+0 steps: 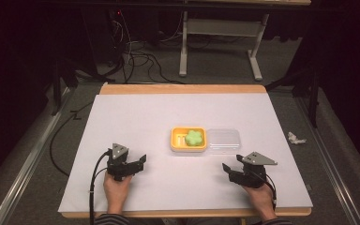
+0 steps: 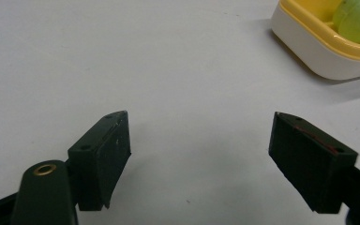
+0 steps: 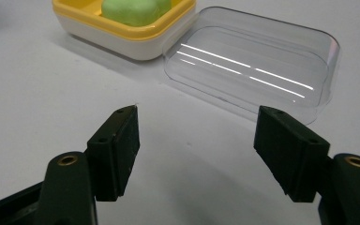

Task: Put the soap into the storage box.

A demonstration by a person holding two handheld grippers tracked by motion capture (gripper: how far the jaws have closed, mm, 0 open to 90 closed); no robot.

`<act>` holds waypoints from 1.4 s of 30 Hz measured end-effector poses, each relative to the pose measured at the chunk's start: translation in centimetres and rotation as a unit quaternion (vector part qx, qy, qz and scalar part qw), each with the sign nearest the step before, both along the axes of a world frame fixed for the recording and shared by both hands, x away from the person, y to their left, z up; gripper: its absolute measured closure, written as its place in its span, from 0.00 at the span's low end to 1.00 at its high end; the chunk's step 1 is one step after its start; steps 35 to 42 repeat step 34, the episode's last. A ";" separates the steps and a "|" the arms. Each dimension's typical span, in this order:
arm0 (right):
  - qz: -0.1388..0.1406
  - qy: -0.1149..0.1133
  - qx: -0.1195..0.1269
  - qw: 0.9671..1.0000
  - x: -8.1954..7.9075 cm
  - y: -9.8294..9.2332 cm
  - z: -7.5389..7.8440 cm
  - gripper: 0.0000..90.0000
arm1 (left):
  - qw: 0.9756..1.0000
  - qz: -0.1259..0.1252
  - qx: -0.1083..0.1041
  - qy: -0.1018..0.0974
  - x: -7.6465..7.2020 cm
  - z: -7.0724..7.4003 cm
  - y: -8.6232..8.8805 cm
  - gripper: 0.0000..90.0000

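2 hand-held grippers, left (image 1: 143,161) and right (image 1: 226,169), rest spread and empty at 7 and 5 o'clock on a white table (image 1: 136,112), a yellow soap dish (image 1: 188,139) with clear lid (image 1: 223,139) between them toward 12, grey floor and cables (image 1: 143,58) beyond.

Legible text: none. No label, brand, number or sign can be read on the soap box (image 1: 188,139), the lid (image 1: 223,140) or the table (image 1: 136,117).
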State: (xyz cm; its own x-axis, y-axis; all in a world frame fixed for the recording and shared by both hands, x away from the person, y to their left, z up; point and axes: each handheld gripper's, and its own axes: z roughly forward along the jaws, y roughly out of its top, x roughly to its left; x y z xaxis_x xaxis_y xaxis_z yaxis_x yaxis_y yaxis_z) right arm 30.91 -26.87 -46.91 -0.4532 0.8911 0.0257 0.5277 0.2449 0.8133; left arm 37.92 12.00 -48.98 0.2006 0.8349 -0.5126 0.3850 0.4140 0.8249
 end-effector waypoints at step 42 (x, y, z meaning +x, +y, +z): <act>-0.003 0.008 -0.028 1.000 0.3 0.8 -1.1 0.34 | 1.000 0.002 -0.012 -0.002 0.0 0.1 0.0 0.23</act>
